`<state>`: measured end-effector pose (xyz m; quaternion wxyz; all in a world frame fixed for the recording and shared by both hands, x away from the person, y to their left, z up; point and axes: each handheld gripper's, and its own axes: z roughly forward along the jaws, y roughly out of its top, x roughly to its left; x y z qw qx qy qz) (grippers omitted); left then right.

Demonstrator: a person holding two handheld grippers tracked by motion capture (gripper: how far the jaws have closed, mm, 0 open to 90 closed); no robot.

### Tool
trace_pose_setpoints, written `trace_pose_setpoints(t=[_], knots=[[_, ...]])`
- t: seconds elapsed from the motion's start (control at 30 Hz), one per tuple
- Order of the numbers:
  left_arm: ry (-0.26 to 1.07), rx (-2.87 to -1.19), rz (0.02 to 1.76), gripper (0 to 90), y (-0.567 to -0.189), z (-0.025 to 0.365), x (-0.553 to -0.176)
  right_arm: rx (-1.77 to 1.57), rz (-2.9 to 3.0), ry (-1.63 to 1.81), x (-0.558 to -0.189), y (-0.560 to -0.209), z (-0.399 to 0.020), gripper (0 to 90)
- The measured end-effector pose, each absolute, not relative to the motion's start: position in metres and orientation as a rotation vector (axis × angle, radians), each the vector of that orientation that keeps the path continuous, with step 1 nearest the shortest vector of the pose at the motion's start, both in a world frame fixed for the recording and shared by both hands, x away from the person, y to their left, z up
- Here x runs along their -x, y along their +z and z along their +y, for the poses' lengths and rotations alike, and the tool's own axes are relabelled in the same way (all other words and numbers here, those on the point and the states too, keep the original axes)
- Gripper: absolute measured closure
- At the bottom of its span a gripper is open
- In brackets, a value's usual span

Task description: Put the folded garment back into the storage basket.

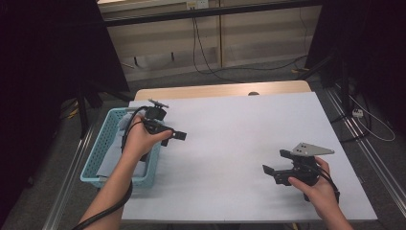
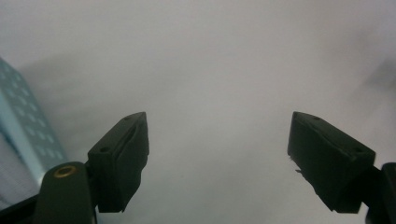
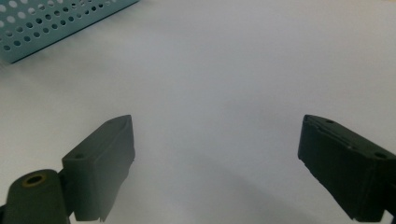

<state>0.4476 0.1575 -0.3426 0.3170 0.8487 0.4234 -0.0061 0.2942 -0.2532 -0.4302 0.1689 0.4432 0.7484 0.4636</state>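
My left gripper (image 1: 174, 138) hovers over the white table top (image 1: 230, 139), just right of a light blue perforated basket (image 1: 101, 143), with its jaws pointing right. In the left gripper view the gripper (image 2: 218, 116) stands open, with bare white surface between the jaws and the basket's wall (image 2: 21, 121) at the left. My right gripper (image 1: 275, 161) is near the table's front right, with its jaws pointing left. It is open in the right gripper view (image 3: 217, 119), with nothing between the jaws and the basket (image 3: 46, 23) far off at the top left.
Pale folded cloth (image 1: 115, 153) lies in the basket at the table's left edge. A wooden strip (image 1: 220, 89) runs along the table's far edge, with a small dark thing (image 1: 253, 93) on it. Cables (image 1: 206, 62) lie on the floor beyond.
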Motion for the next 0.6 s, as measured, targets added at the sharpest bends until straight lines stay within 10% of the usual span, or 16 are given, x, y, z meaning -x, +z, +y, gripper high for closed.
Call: trace_pose_setpoints(t=[0.6], knots=[[-0.04,-2.232,0.999,18.1,-0.36,0.137,-0.418,-1.262,2.147,1.327,-0.292,-0.43,-0.252,8.9]])
